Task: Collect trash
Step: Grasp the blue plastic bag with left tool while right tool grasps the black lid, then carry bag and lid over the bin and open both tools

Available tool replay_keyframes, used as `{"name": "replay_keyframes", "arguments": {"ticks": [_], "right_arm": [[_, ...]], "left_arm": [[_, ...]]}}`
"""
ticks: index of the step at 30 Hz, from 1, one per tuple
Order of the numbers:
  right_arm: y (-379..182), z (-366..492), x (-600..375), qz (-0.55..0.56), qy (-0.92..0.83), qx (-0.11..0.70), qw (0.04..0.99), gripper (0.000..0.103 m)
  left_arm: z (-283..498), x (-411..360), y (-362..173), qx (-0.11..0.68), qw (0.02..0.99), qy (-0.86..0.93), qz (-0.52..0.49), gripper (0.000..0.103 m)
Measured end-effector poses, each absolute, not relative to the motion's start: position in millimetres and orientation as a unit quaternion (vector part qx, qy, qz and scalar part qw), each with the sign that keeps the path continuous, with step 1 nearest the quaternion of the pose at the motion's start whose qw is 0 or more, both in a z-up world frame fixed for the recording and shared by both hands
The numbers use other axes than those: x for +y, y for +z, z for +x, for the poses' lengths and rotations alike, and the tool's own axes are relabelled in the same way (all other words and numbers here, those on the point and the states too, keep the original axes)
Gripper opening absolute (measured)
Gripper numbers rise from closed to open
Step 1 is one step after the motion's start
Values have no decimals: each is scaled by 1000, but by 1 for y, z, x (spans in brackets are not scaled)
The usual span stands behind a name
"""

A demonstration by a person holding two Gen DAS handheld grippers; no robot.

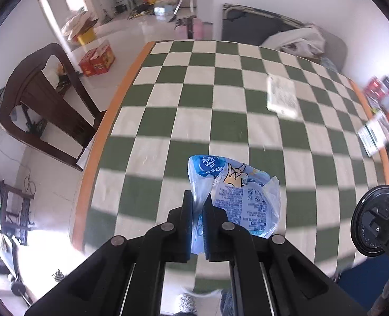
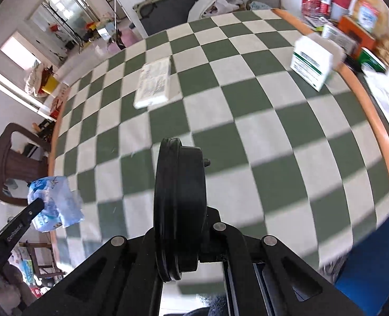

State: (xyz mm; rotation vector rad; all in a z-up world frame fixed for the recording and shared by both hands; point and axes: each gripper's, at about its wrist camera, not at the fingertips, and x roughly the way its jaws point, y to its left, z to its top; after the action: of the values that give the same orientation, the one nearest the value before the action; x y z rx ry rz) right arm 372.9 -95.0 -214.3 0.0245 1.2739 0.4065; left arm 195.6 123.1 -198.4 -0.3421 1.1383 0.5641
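Note:
My left gripper (image 1: 198,205) is shut on a crumpled blue Vinda tissue wrapper (image 1: 236,197) and holds it above the near part of the green-and-white checked table (image 1: 194,100). The wrapper also shows in the right wrist view (image 2: 54,205), at the lower left. My right gripper (image 2: 180,184) is shut on a round black plastic lid (image 2: 178,205), held on edge above the table. The lid also shows in the left wrist view (image 1: 376,221), at the far right. A flat white packet (image 1: 282,96) lies on the table further out; it also shows in the right wrist view (image 2: 154,81).
A white-and-green box (image 2: 314,62) stands at the table's right edge, with several boxes and cans (image 2: 344,5) beyond it. A dark wooden chair (image 1: 44,105) stands left of the table. A sofa with clothes (image 1: 286,31) is behind the far edge.

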Motion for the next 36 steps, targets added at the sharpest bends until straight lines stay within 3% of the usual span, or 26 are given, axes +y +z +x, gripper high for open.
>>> {"name": "replay_keyframes", "arguments": {"ticks": [8,16,22,28,36], "right_arm": [[-189,213,-133,31,183,592,784,1],[-226,109,-157,22,187,637,748,1],[-307,81,-163,13,196,676,710,1],[-444,76,-168,32,200,723,661,1],[-624,80,-159,36,197,758,620,1]], "left_arm": [[86,86,-187,545,798,210,-150,4],[17,58,-243,600,764,183,-149,4],[-12,49,-343,652,718,169,-175,4],[-17,58,-490,691,658,144,-263,4],[2,61,-631,706,628,135,-298,4]]}}
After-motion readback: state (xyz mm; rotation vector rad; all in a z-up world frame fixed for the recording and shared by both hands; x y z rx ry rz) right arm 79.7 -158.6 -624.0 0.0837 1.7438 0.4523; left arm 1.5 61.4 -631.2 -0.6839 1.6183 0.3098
